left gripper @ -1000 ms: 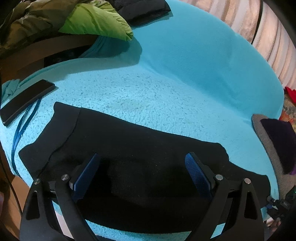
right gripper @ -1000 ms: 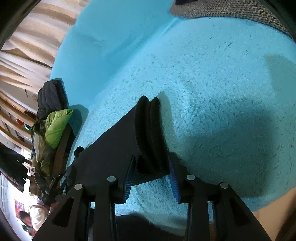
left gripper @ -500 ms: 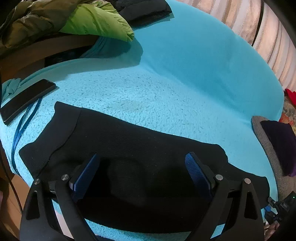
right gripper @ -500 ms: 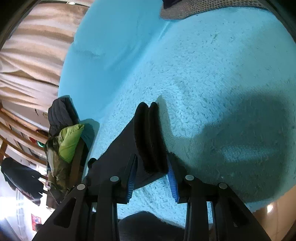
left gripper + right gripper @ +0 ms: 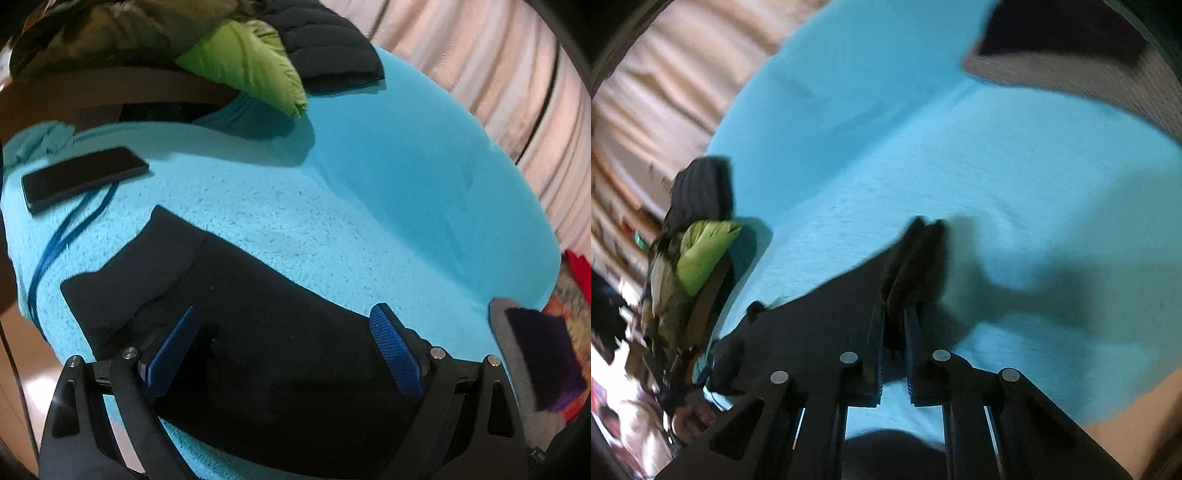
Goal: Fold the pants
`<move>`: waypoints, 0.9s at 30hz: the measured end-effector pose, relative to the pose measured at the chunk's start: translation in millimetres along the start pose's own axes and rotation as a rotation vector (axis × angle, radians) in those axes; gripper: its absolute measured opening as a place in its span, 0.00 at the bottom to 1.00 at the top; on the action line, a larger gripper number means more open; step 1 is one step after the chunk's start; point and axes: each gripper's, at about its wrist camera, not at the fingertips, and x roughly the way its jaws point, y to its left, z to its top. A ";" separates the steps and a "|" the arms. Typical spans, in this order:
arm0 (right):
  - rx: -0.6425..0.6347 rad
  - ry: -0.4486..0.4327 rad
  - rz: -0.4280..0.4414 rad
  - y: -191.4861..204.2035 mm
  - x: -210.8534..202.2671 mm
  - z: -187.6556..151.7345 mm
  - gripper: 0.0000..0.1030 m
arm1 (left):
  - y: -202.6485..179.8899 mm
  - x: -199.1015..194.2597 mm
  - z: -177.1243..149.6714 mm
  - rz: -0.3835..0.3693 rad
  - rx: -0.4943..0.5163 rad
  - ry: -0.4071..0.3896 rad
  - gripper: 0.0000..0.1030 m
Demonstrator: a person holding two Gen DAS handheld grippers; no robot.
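Black pants (image 5: 258, 325) lie stretched out on a turquoise fleece blanket (image 5: 332, 206). My left gripper (image 5: 284, 350) is open, its blue pads spread wide just above the middle of the pants. My right gripper (image 5: 894, 321) is shut on the doubled leg cuffs of the pants (image 5: 916, 254) and holds that end raised above the blanket. The rest of the pants (image 5: 820, 321) trail away to the left in the right wrist view.
A black phone (image 5: 81, 177) and a blue cord (image 5: 62, 240) lie on the blanket left of the pants. Green and dark jackets (image 5: 243, 66) are piled at the back. A grey cushion (image 5: 517, 354) sits at the right. Curtains (image 5: 498, 74) hang behind.
My right gripper has closed from partly open onto the leg cuffs and lifted them, with motion blur. My left gripper has pulled back and shifted right over the pants, still open.
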 end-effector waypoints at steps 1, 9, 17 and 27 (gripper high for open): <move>-0.031 0.004 0.014 14.2 4.1 0.6 0.08 | 0.8 0.7 0.1 -0.003 -0.006 0.004 0.91; -0.245 0.071 0.137 117.9 52.4 -7.7 0.08 | -0.2 1.5 -1.2 -0.012 -0.001 0.004 0.91; -0.480 0.110 0.243 217.6 85.8 -25.3 0.08 | 2.8 -0.4 -1.9 -0.020 -0.017 0.001 0.91; -0.719 0.279 0.221 276.9 144.7 -88.1 0.08 | 4.3 -0.9 -1.4 -0.030 -0.026 -0.006 0.91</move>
